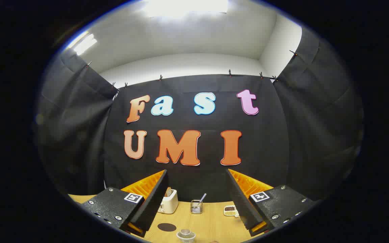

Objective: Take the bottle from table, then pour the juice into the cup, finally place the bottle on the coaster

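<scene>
Gripper view: cup [185, 235] between parted jaws.

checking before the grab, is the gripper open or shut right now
Open. The gripper has its two fingers spread wide apart with nothing between them; the wooden table, a small mesh holder and a cup show through the gap.

Bright ceiling panel [186, 6] overhead blows out to white glare; a second light [84, 43] glows far left. The table [211, 222] is evenly lit, shadows soft. Fisheye bends walls outward, and the edges go dim and smeared.
</scene>
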The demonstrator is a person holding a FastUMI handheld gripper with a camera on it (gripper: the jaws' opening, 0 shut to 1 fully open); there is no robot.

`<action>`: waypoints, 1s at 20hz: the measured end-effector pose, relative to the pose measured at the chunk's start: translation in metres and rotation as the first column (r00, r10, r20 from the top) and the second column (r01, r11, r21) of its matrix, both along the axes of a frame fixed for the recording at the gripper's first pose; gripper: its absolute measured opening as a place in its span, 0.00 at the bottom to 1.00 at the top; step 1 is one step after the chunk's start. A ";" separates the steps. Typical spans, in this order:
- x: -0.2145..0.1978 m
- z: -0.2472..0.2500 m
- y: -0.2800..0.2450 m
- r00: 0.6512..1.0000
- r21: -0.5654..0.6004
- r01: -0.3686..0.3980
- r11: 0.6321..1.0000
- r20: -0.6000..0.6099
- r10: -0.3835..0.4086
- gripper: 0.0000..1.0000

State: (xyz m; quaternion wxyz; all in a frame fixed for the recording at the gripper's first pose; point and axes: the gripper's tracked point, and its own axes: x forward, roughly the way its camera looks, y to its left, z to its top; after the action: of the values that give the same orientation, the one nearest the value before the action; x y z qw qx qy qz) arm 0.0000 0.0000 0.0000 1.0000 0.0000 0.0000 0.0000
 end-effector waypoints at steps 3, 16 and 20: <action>-0.001 -0.006 0.002 1.000 0.009 -0.017 1.000 -0.014 0.017 1.00; 0.003 -0.009 0.008 0.999 0.031 -0.043 0.999 -0.004 0.043 1.00; 0.003 -0.025 0.011 0.998 0.062 -0.056 0.996 -0.010 0.057 1.00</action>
State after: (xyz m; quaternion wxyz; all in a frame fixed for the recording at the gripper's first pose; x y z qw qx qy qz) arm 0.0026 0.0111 -0.0253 0.9991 0.0310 0.0058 0.0283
